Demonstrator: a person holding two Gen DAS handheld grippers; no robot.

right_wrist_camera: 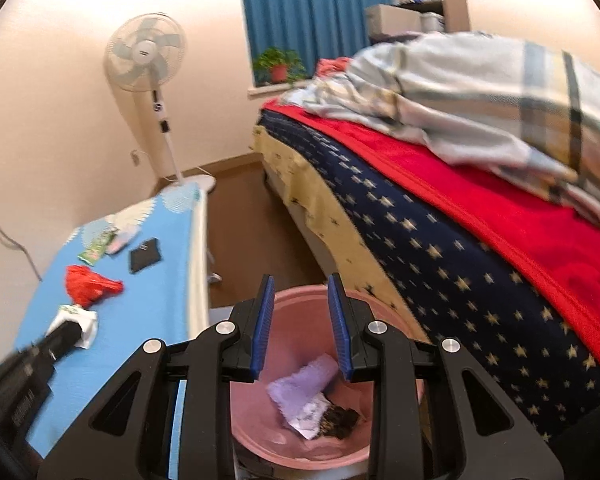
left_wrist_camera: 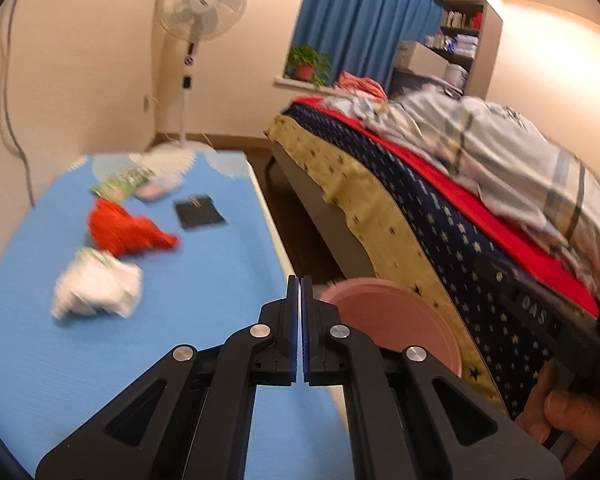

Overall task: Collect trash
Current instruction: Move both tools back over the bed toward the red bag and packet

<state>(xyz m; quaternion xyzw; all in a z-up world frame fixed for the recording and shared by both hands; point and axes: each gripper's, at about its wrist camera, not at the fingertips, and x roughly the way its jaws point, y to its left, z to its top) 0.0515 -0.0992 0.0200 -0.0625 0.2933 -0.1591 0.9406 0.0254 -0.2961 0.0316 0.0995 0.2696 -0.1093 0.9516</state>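
**Tongs over the pink bin, trash left on the blue table**

Where the left wrist view looks down, the left tongs [left_wrist_camera: 300, 280] are closed with nothing between the blue pads, hanging above the near edge of the blue-covered table [left_wrist_camera: 28, 340]. A crumpled white paper wad [left_wrist_camera: 98, 290] lies on the table to the left of and beyond the tips, well apart from them. Farther on sits a crumpled red plastic bag [left_wrist_camera: 128, 230], its twisted tail pointing right, then a flat black square pouch [left_wrist_camera: 199, 211] and a green printed wrapper [left_wrist_camera: 124, 182]. A round pink plastic bin [left_wrist_camera: 404, 320] stands on the floor just right of the tongs, between table and bed [left_wrist_camera: 440, 216]. A white pedestal fan [left_wrist_camera: 200, 4] stands by the wall.

From the right wrist view, the right tongs [right_wrist_camera: 301, 322] stand partly open and empty above the pink bin [right_wrist_camera: 252, 420]. Inside lie a lilac paper sheet [right_wrist_camera: 304, 384], its long axis running up-right, a white scrap [right_wrist_camera: 310, 414] and a dark clump [right_wrist_camera: 340, 420]. The left tongs [right_wrist_camera: 66, 332] show at left, over the white wad [right_wrist_camera: 88, 326].
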